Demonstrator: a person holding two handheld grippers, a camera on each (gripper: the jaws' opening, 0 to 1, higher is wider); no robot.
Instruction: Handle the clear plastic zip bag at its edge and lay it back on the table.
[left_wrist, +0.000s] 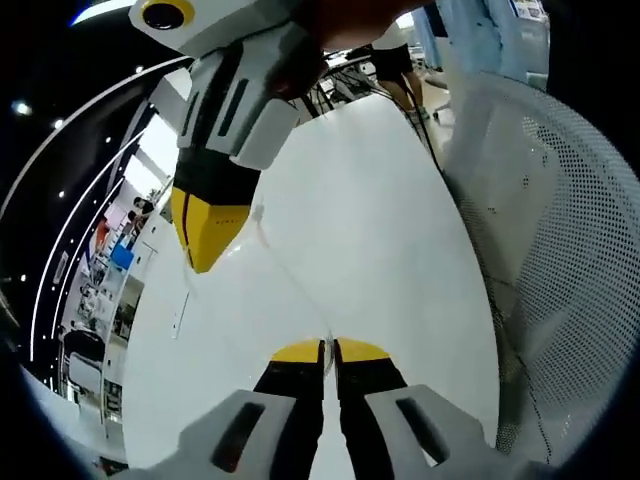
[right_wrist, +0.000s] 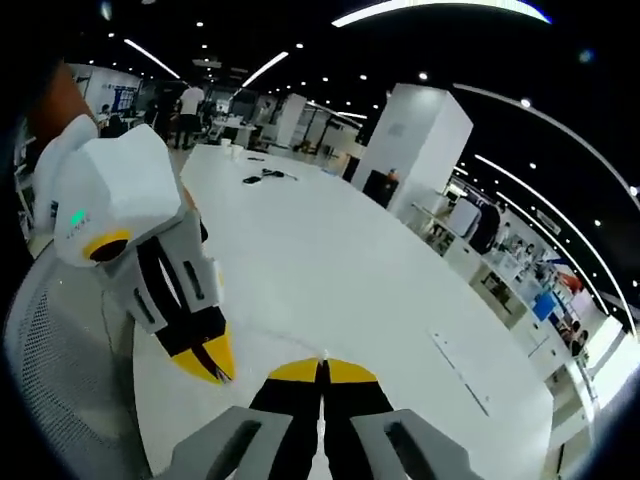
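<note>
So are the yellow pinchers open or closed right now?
Closed. The left gripper's yellow tips meet with just a thin dark line between them, and the right gripper's do too. Whether the clear bag is pinched between them, I cannot tell.

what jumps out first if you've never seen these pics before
The yellow-tipped grippers stand out against the bare white table: the left gripper and the right gripper both have their fingers closed. A clear plastic zip bag, almost invisible, stretches between them. A white mesh chair stands beside the table.

A long white table ran through a dark-ceilinged hall lit by strip lights. A white mesh chair stood beside it, near a white pillar.
</note>
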